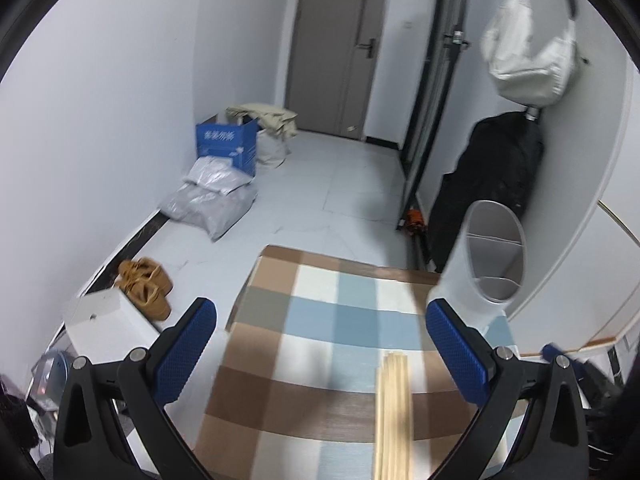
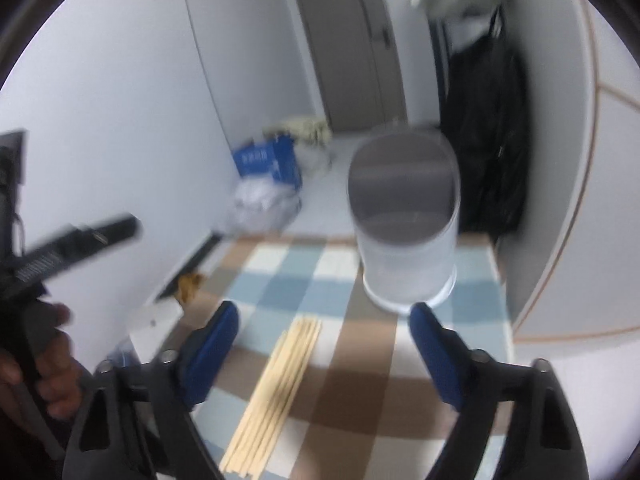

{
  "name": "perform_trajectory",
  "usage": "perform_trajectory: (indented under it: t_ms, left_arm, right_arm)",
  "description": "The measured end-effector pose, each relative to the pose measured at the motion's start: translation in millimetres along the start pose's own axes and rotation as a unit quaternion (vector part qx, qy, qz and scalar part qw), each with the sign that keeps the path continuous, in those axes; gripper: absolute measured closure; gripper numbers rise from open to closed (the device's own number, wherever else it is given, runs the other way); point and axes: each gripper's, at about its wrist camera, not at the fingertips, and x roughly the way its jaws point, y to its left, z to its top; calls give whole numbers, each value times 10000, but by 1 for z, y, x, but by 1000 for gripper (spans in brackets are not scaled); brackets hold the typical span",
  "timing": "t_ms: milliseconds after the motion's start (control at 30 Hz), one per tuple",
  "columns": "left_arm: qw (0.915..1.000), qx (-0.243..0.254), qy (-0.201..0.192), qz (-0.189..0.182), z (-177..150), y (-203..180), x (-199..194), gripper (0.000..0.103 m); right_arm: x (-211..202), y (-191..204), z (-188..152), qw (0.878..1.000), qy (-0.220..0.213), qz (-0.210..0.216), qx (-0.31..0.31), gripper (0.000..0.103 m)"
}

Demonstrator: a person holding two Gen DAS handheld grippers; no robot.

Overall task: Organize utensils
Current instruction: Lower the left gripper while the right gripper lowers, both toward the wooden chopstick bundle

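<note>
A bundle of pale wooden chopsticks lies on the checked tablecloth, running from near the front edge towards the back. In the left wrist view the chopsticks lie between the jaws, nearer the right one. A white utensil holder with grey inner compartments stands upright at the cloth's far right; in the left wrist view the holder rises behind the right fingertip. My left gripper is open over the cloth. My right gripper is open above the chopsticks, with nothing pressed between its blue pads.
The table ends at left above a tiled floor with brown shoes, a white box, grey bags and a blue carton. A black coat hangs at the right wall. A hand holds the other gripper at left.
</note>
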Motion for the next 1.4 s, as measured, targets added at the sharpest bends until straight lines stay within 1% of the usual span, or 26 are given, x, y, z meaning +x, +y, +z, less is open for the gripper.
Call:
perform_trajectory:
  t_ms: [100, 133, 200, 233, 300, 367, 500, 567, 633, 700, 933, 1033, 1067, 1200, 1367, 1400]
  left_arm:
    - [9998, -116, 111, 106, 2, 13, 6, 1]
    - [9997, -133, 148, 116, 2, 16, 7, 1]
    - [9995, -188, 224, 154, 3, 22, 11, 1]
    - [9993, -213, 271, 172, 3, 26, 13, 1]
    - [9988, -275, 377, 172, 5, 33, 18, 1]
    - [9980, -389, 477, 124, 5, 40, 22, 1]
    - [9963, -567, 650, 32, 7, 47, 26, 1]
    - [9957, -606, 707, 2, 7, 49, 27, 1]
    - [9954, -635, 722, -17, 8, 50, 26, 1]
    - [9954, -647, 704, -37, 9, 53, 26, 1]
    - [9950, -703, 693, -138, 10, 61, 21, 1]
    - [9945, -748, 720, -123, 11, 65, 22, 1]
    - [9946, -744, 717, -88, 10, 66, 23, 1]
    - [9951, -658, 740, 62, 9, 69, 27, 1]
    - [9940, -554, 922, 195, 2, 71, 36, 1]
    - [9937, -509, 978, 214, 0, 70, 38, 1]
  right_arm:
    - [32, 1, -4, 9980, 628, 58, 59, 34]
    - [46, 1, -5, 9958, 910, 75, 82, 39]
    - [68, 2, -12, 9907, 1357, 93, 63, 44]
    - [81, 3, -14, 9867, 1622, 93, 39, 51]
    - [99, 4, -17, 9806, 1960, 34, -50, 59]
    - [111, 4, -17, 9766, 2147, -63, -111, 59]
    - [129, 13, -14, 9685, 2482, -45, -219, 68]
    - [138, 19, -14, 9630, 2658, -205, -390, 70]
    - [143, 24, -16, 9574, 2810, -382, -548, 79]
    - [144, 26, -17, 9555, 2829, -528, -642, 80]
    - [141, 25, -17, 9464, 3061, -692, -761, 81]
    - [147, 28, -13, 9433, 3103, -775, -889, 80]
    - [157, 33, -9, 9430, 3092, -811, -921, 80]
    - [161, 36, -5, 9444, 3041, -763, -995, 81]
    - [160, 20, -1, 9533, 2922, -490, -590, 80]
    - [157, 18, -2, 9555, 2856, -470, -562, 89]
